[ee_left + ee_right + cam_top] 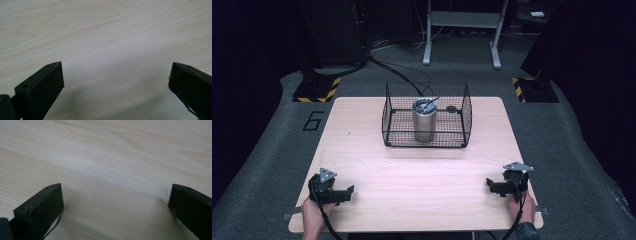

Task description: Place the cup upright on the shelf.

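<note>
Both tools rest low at the near corners of the wooden surface [412, 170], the left tool [348, 191] and right tool [490, 184] each with jaws spread wide, holding nothing. Well apart, a metal cup [424, 121] stands upright inside the wire basket [392, 120]

A pale wooden table [412, 170] stands on grey carpet floor [572, 130], with two yellow-black striped stand bases [316, 90] and a grey metal frame [462, 30] behind.
</note>
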Tool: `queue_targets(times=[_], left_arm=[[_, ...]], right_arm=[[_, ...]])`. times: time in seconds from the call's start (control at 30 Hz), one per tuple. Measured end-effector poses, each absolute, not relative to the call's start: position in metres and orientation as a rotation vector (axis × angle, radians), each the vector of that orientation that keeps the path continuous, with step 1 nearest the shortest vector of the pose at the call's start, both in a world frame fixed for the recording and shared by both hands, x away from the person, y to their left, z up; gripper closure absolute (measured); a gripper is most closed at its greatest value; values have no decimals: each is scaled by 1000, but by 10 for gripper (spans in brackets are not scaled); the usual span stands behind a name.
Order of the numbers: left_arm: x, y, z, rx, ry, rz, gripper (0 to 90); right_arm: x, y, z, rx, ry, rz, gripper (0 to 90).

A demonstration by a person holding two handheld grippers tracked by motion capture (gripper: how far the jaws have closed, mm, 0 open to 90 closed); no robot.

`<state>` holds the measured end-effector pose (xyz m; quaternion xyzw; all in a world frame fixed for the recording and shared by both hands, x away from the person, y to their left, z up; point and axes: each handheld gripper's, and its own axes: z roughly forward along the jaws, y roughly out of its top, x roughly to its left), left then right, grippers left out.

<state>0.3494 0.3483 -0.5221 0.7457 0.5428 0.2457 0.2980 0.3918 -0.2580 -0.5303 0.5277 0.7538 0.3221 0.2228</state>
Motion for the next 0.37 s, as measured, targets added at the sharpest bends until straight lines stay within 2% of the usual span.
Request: queue_targets(times=[0.37], left_arm=[[352,353,-533,1941,1444,622,0]], right_arm=[[392,-258,-530,1462,2075,891,0]])
